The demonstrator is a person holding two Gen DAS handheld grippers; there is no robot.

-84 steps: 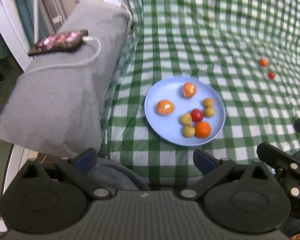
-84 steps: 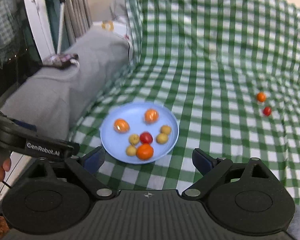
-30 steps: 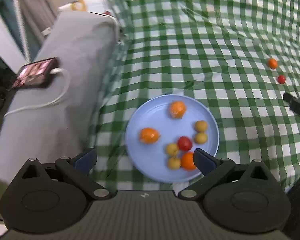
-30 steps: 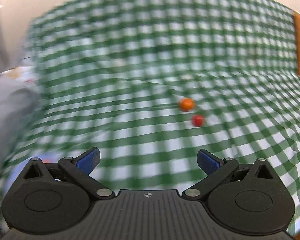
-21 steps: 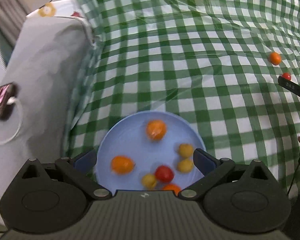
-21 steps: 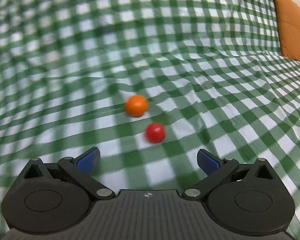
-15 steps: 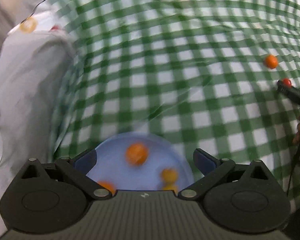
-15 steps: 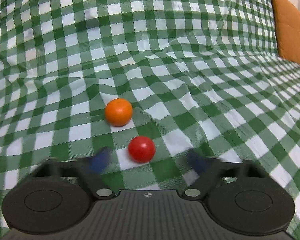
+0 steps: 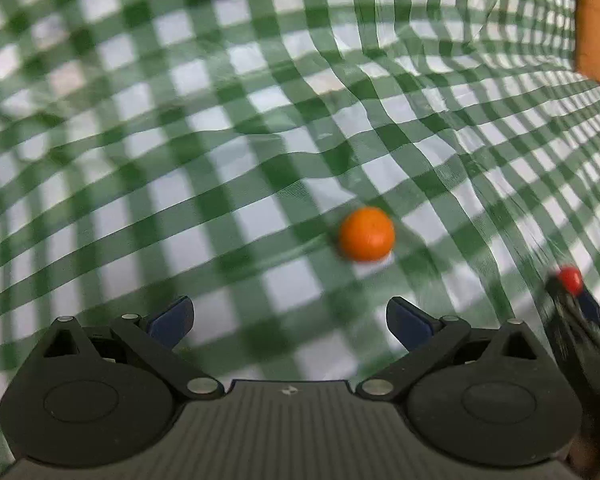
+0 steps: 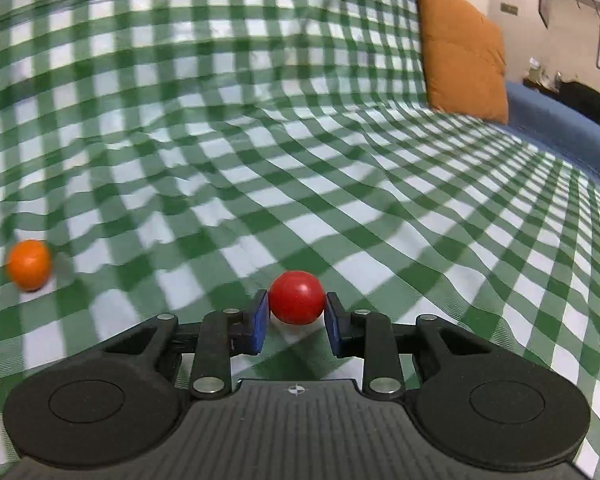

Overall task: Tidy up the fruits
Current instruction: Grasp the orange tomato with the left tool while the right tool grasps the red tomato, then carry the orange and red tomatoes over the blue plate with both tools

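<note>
On checked cloth [image 10: 380, 208]: right claw [image 10: 296, 316] clamped on red fruit [image 10: 297, 298]. Left claw [image 9: 290, 318] wide, empty, nearing orange fruit [image 9: 366, 233]. Next: lift red, close on orange.

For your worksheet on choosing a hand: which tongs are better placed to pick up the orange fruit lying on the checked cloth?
Left. The left tongs are open and empty, with the orange fruit just ahead of them on the checked cloth. The right tongs are already shut on the red fruit.
</note>
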